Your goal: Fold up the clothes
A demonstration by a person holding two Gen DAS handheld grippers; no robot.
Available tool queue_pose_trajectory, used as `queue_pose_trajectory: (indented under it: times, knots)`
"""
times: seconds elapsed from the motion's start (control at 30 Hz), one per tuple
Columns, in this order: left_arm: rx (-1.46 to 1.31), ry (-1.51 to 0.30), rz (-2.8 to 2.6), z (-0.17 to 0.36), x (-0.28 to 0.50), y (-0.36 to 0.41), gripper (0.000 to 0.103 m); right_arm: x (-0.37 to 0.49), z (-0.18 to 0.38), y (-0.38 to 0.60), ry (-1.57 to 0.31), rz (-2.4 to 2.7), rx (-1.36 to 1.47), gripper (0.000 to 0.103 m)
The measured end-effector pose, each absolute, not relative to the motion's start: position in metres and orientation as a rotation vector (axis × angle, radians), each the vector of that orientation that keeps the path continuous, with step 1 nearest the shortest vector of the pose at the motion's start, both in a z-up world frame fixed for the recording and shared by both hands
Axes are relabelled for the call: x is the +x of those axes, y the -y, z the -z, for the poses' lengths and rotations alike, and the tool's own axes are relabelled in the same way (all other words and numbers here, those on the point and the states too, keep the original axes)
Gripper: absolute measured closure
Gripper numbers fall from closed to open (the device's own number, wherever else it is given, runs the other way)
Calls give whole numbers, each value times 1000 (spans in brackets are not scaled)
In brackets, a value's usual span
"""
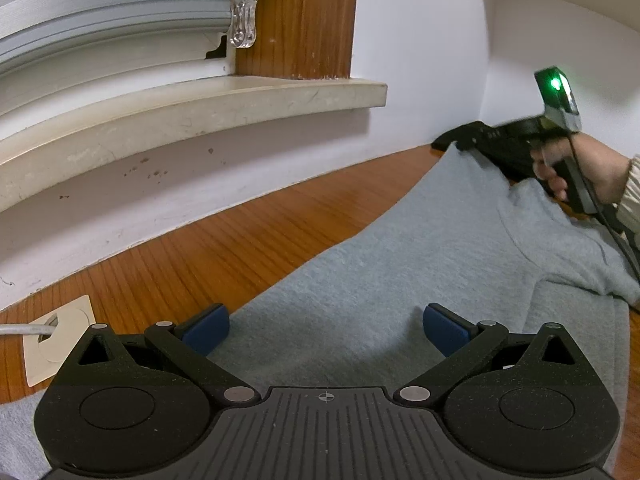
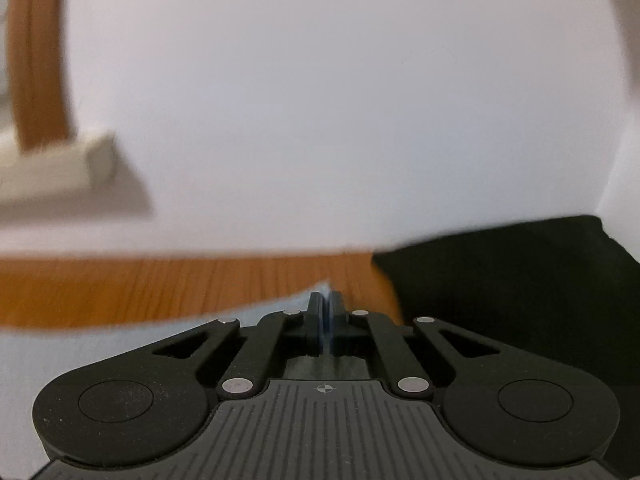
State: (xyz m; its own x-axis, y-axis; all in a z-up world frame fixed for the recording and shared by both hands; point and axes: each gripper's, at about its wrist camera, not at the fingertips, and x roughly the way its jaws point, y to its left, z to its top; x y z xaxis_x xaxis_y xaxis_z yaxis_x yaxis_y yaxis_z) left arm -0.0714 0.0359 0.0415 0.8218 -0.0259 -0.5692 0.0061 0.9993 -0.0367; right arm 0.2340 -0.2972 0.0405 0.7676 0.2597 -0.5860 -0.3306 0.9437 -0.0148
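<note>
The left gripper (image 1: 326, 330) hovers low over the grey garment (image 1: 380, 280), its blue-padded fingers (image 1: 206, 328) spread wide with nothing between them, apparently poised over the near flat panel. The garment lies across the wooden table (image 1: 224, 248), one part doubled over itself at the right. Farther off, a hand (image 1: 580, 172) carries the right gripper (image 2: 326, 312), whose fingers are pressed together on a pale grey edge of the garment at its far corner, seemingly to lift that corner for a fold. Beyond the cloth's left edge, bare wood runs to a cable outlet (image 1: 56, 340) and the white wall (image 1: 416, 60); a black cloth (image 2: 520, 280) crowds the right side.
</note>
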Motion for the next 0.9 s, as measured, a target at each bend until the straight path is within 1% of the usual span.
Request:
queue_pose_trajectory:
  times: [0.03,0.13,0.2,0.33,0.4,0.47,0.57,0.7,0.9]
  knots:
    - [-33,-602,17,-42,-72,-36,0,233,-42,297,-607,-313,-117,100]
    - [-43,-585,13,-43,-75,-38,0,231,-46,297,-575,-290,-108,86]
    - [-45,-581,10,-43,-75,-38,0,229,-49,296,-554,-274,-102,56]
    - [-18,-566,10,-45,-77,-33,0,188,-55,294,-527,-426,-120,43]
    - [-8,-558,4,-46,-77,-32,0,161,-57,290,-514,-545,-147,32]
    - [-15,-548,-7,-48,-81,-34,0,137,-55,288,-513,-625,-151,24]
    - [-74,-526,-8,-60,-92,-47,0,113,-47,281,-561,-715,-149,23]
    - [-118,-518,-21,-77,-119,-72,0,97,-33,270,-586,-742,-215,21]
    - [-16,-566,-174,-89,-180,-121,0,104,-24,274,-601,-691,-192,13]
